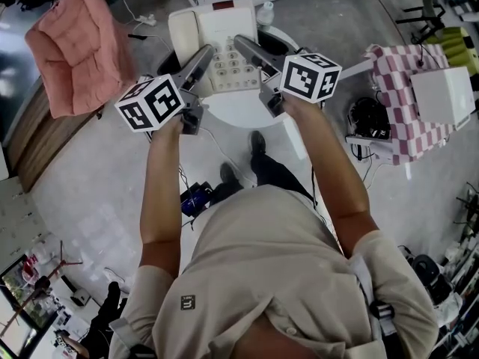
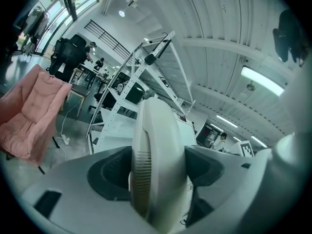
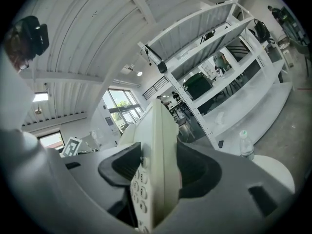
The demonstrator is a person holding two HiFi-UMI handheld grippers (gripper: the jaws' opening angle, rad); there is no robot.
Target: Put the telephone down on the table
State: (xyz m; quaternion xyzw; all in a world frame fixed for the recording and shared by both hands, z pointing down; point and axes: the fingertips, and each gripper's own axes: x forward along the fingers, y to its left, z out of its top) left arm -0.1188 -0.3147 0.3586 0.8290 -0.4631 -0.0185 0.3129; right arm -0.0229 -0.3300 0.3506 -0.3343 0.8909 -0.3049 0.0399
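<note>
The telephone [image 1: 224,45] is a cream desk set. Its handset lies in the cradle along the left side and the keypad faces up. It is carried level between the two tools over the round white worktop [image 1: 247,113]. From the head view I cannot tell whether its base touches the surface yet.

The left hand-held gripper [image 1: 200,60] is closed on the left edge, and its own view shows the rounded handset [image 2: 158,165] pinched between the jaws. The right hand-held gripper [image 1: 251,51] is clamped on the right edge of the body. Its own view shows the thin rim, with a row of keys [image 3: 139,184] just inside the jaws.

I judge the set to be light, stiff moulded plastic with smooth, rather slippery faces. The handset probably only rests in its cradle, so a tilt to the left could let it roll out. That makes the left grip the weaker one, since it holds a loose part and not the body. A hold on the two side edges of the base, kept level, looks safest. The set should go down flat before either grip is let go.

A small bottle [image 1: 266,12] stands at the far edge of the worktop, just beyond the telephone. A pink folding chair [image 1: 75,47] stands on the floor to the left. To the right, well apart, a white box [image 1: 443,96] sits on a checked cloth [image 1: 404,66].
</note>
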